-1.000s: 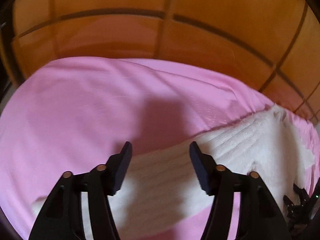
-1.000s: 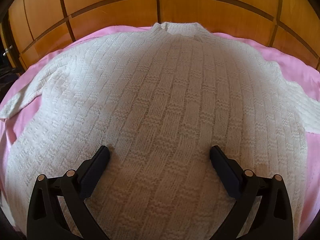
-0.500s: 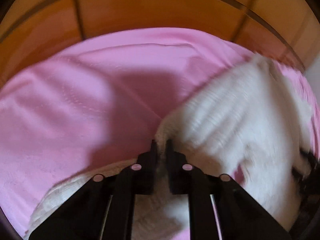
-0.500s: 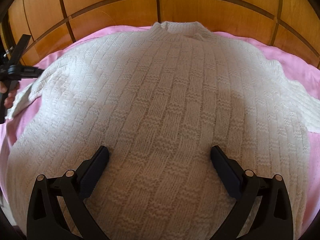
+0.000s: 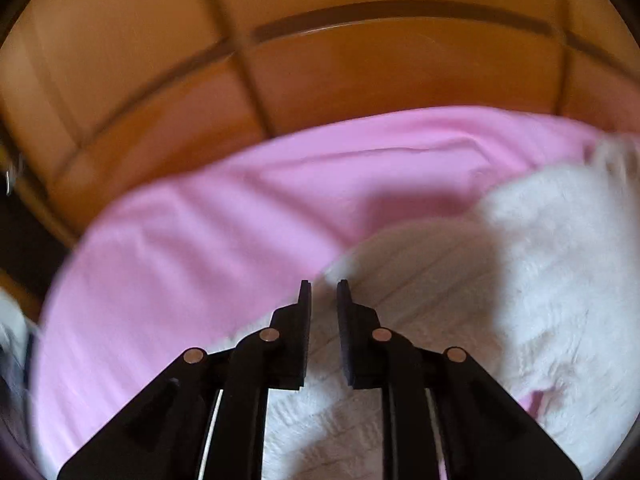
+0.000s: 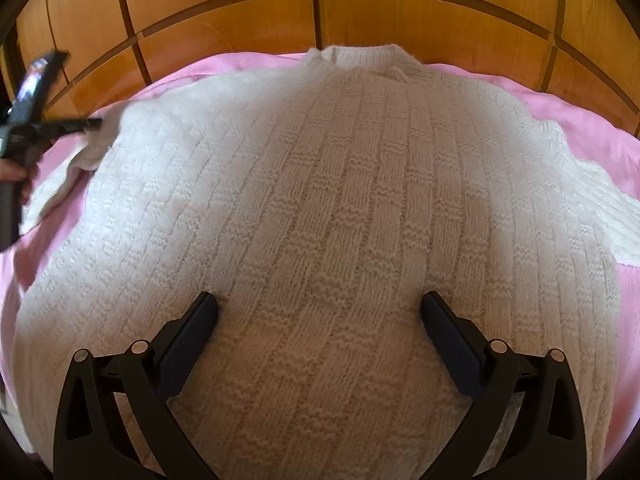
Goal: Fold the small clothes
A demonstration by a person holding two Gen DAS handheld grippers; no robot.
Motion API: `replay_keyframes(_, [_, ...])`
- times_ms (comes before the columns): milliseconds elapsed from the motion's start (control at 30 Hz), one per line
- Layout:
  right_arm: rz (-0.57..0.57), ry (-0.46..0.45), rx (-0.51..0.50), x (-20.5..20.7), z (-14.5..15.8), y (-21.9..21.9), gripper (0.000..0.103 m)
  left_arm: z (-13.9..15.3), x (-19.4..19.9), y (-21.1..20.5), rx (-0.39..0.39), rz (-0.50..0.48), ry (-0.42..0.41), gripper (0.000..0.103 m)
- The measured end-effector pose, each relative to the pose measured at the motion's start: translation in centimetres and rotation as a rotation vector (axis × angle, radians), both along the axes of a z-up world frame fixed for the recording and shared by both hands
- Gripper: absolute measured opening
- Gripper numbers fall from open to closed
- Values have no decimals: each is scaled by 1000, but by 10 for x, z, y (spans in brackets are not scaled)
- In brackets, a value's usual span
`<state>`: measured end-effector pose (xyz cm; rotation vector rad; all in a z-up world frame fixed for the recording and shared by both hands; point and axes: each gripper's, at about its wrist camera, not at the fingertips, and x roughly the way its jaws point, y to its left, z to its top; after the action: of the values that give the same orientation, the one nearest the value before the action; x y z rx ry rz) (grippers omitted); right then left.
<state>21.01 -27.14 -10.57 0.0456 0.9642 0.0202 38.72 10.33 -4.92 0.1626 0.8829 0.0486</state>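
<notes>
A white knitted sweater [image 6: 320,200] lies flat on the pink sheet [image 5: 180,260], collar toward the wooden panels. My right gripper [image 6: 319,304] stands wide open over the sweater's lower body, with nothing pinched between its fingers. My left gripper [image 5: 323,292] sits at the left sleeve [image 5: 440,280], its jaws a narrow gap apart and opening, the sleeve's edge between them. In the right wrist view the left gripper [image 6: 94,122] holds the sleeve [image 6: 96,148] peaked up at the sweater's left shoulder. The left wrist view is blurred.
Orange wooden panels [image 6: 240,12] rise right behind the bed. A hand [image 6: 16,172] grips the left tool at the far left. The sweater's right sleeve [image 6: 600,200] spreads out over pink sheet at the right edge.
The left gripper closed on the left sleeve and carried it inward toward the sweater's shoulder, then its jaws parted slightly. The right gripper has not moved.
</notes>
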Motion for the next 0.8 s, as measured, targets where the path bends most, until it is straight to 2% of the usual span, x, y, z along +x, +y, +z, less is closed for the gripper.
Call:
replay_keyframes(33, [0, 0, 0, 0, 0, 0, 100, 3, -5, 12, -68, 34, -5, 44])
replay_keyframes(67, [1, 0, 0, 1, 0, 0, 100, 9, -14, 29, -135, 84, -16, 59])
replay_keyframes(100, [1, 0, 0, 0, 0, 0, 100, 16, -24, 42, -172, 113, -39, 68])
replay_keyframes(200, [1, -1, 2, 1, 1, 0, 100, 31, -67, 94, -228, 219, -84, 66])
replay_keyframes(333, [0, -3, 3, 1, 1, 0, 100, 40, -138, 186, -351, 442, -122, 65])
replay_keyframes(467, [0, -3, 2, 0, 1, 0, 100, 24, -199, 259, -511, 612, -91, 64])
replay_keyframes(533, [-2, -5, -3, 1, 1, 0, 100, 18, -219, 273, -572, 625, -86, 59])
replay_keyframes(600, [-2, -5, -7, 1, 1, 1, 100, 14, -231, 278, -615, 612, -90, 59])
replay_keyframes(733, [-2, -3, -21, 0, 2, 2, 100, -1, -223, 266, -675, 583, -62, 57])
replay_keyframes(800, [-3, -3, -27, 0, 2, 3, 100, -9, -212, 253, -691, 553, -33, 52])
